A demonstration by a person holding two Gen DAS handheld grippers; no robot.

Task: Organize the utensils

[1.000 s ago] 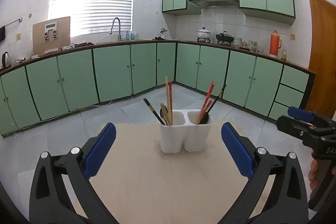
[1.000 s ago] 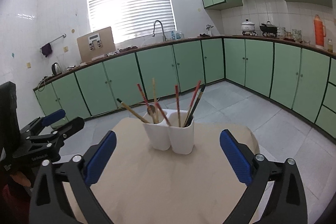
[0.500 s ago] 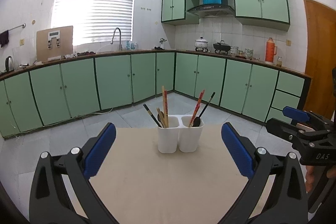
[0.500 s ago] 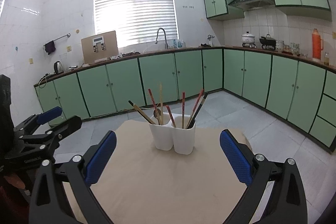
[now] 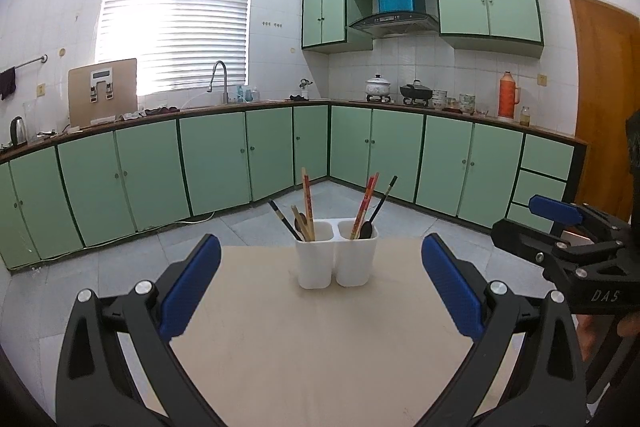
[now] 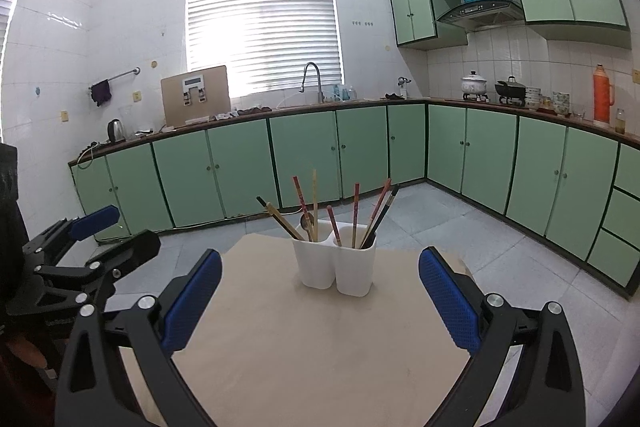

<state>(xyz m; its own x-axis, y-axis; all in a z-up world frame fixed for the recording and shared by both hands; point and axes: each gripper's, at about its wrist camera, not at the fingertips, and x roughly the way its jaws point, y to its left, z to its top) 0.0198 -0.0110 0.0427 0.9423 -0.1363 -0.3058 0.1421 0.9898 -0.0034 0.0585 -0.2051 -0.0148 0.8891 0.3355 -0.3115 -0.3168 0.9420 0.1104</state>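
A white two-compartment utensil holder [image 5: 335, 259] [image 6: 335, 267] stands near the far end of a beige table [image 5: 320, 347] [image 6: 312, 355]. Chopsticks in red, tan and black [image 5: 307, 202] [image 6: 354, 211] and a dark spoon [image 5: 365, 229] stand in both compartments. My left gripper [image 5: 320, 291] is open, empty and well back from the holder. My right gripper [image 6: 320, 291] is likewise open and empty. Each gripper shows at the side of the other's view: the right gripper [image 5: 560, 227] held by a hand, the left gripper [image 6: 92, 239] at the left edge.
Green base cabinets [image 5: 216, 163] run along the walls beyond the table, with a grey tiled floor [image 6: 500, 251] between. A sink tap [image 5: 219, 79], pots [image 5: 378, 87] and an orange thermos [image 5: 508, 95] sit on the worktop. A wooden door [image 5: 604, 99] is at the right.
Both grippers have drawn back and risen from the holder, which now looks smaller and farther away. Both stayed open and empty. The holder and utensils have not moved.
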